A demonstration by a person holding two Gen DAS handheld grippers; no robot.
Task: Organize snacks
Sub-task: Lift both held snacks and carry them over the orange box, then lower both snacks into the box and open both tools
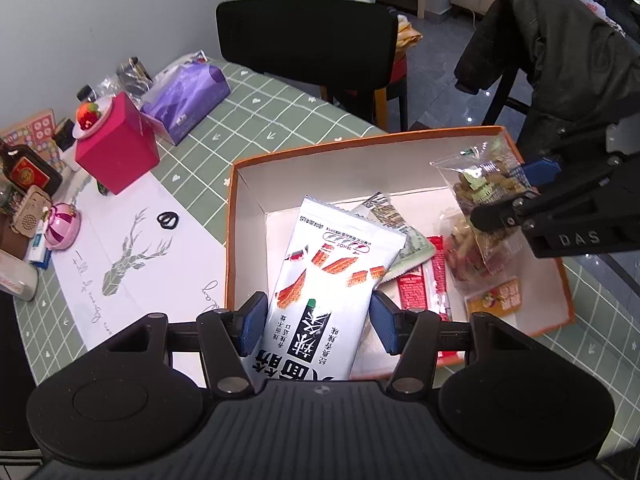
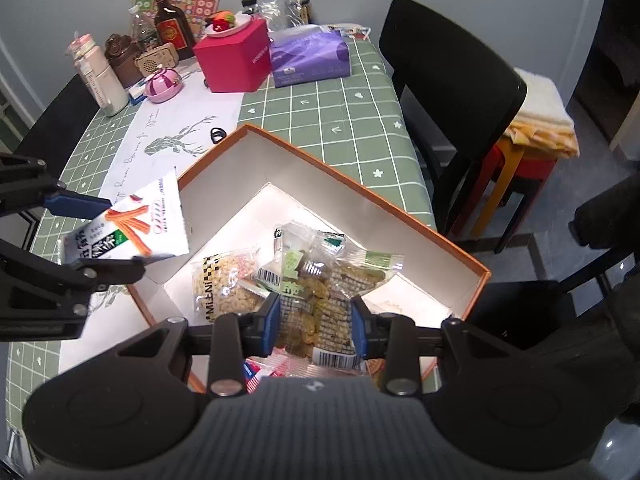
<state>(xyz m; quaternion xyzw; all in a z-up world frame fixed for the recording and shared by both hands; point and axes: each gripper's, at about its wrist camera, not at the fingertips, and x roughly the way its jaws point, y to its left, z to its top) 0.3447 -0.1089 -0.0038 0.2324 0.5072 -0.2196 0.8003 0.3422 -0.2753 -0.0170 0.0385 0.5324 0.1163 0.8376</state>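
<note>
An orange box [image 1: 360, 142] with a white inside sits on the green checked table; it also shows in the right wrist view [image 2: 360, 184]. My left gripper [image 1: 318, 324] is shut on a white snack packet [image 1: 332, 264] with red strips printed on it, held over the box's near edge; the packet shows in the right wrist view [image 2: 136, 224] too. My right gripper [image 2: 314, 324] is shut on a clear bag of green-brown snacks [image 2: 320, 280], held above the box; in the left wrist view the bag [image 1: 484, 188] hangs at the box's right side. Several packets [image 1: 424, 280] lie inside.
A red cube box [image 1: 116, 148], a purple tissue pack [image 1: 188, 92], a brown bottle [image 2: 170, 24] and small clutter stand at the table's far side. A black chair [image 1: 304, 36] is behind the table. A white deer-print runner [image 1: 132, 248] crosses the table.
</note>
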